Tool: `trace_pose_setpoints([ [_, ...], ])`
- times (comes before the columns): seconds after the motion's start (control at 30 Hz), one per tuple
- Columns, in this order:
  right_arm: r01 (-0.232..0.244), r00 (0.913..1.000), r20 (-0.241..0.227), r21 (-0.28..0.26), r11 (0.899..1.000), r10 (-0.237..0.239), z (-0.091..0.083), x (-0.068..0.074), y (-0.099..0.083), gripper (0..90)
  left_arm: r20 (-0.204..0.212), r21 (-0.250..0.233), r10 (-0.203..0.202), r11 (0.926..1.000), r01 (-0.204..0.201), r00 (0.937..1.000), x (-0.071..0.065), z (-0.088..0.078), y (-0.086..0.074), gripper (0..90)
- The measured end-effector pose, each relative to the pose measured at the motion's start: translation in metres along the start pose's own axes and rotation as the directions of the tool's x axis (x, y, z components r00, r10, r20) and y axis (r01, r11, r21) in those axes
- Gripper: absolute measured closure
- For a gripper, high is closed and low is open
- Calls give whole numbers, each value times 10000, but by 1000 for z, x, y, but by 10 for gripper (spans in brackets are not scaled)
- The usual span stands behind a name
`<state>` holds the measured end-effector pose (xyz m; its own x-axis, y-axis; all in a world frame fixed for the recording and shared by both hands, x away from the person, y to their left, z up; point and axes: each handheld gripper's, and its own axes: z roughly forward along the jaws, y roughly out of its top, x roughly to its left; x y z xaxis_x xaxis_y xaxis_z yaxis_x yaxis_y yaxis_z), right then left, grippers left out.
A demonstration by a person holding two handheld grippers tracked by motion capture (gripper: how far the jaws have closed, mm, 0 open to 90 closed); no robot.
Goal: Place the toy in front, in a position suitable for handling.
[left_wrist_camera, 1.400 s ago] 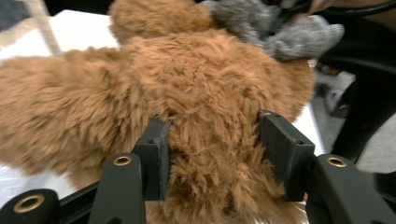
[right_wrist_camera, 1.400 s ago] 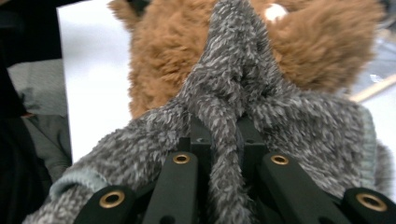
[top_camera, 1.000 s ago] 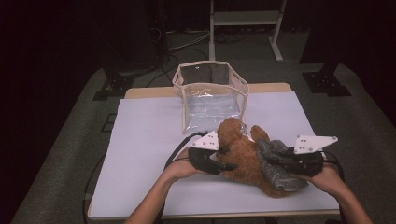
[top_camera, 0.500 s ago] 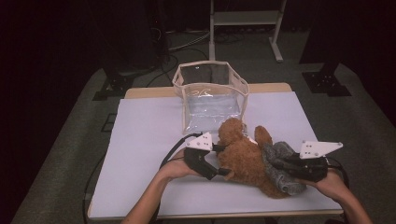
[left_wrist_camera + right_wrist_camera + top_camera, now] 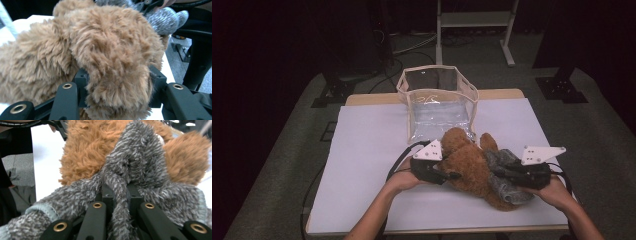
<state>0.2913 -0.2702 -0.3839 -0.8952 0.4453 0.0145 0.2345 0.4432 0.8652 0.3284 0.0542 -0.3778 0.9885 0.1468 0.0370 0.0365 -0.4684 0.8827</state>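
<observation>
The left gripper (image 5: 117, 92), jaws just closing, is clamping a limb of the brown teddy bear (image 5: 472, 167) lying across the table's near edge. The right gripper (image 5: 121, 202) is pinching the grey knitted garment (image 5: 140, 170) on the bear's right-hand end.
</observation>
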Motion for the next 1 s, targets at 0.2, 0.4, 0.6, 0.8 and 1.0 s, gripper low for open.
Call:
trace_pose_setpoints([
  [0.2, 18, 9994, -344, -459, 9989, -34, 30, 2, 19, 809, -491, 134, -20, 9999, 26, 9988, 3, -31, 5, 514],
  [0.4, 345, 9973, -633, -558, 9978, -380, 59, 7, 43, 807, -1281, 353, -87, 9993, 134, 9917, 1, -70, 7, 511],
  [0.6, 243, 9966, -768, -533, 9983, -284, 42, 12, 35, 807, -1167, 239, -257, 9993, 287, 9928, -3, -60, -4, 500],
  [0.8, -13, 9969, -791, -339, 9994, -14, 30, 13, 6, 809, -871, 274, -172, 9994, 196, 9961, -4, -51, 1, 421],
  [1.0, -279, 9973, -691, -488, 9984, 245, 22, 13, -4, 808, -835, 461, 232, 9987, -194, 9962, -8, -47, 9, 443],
])
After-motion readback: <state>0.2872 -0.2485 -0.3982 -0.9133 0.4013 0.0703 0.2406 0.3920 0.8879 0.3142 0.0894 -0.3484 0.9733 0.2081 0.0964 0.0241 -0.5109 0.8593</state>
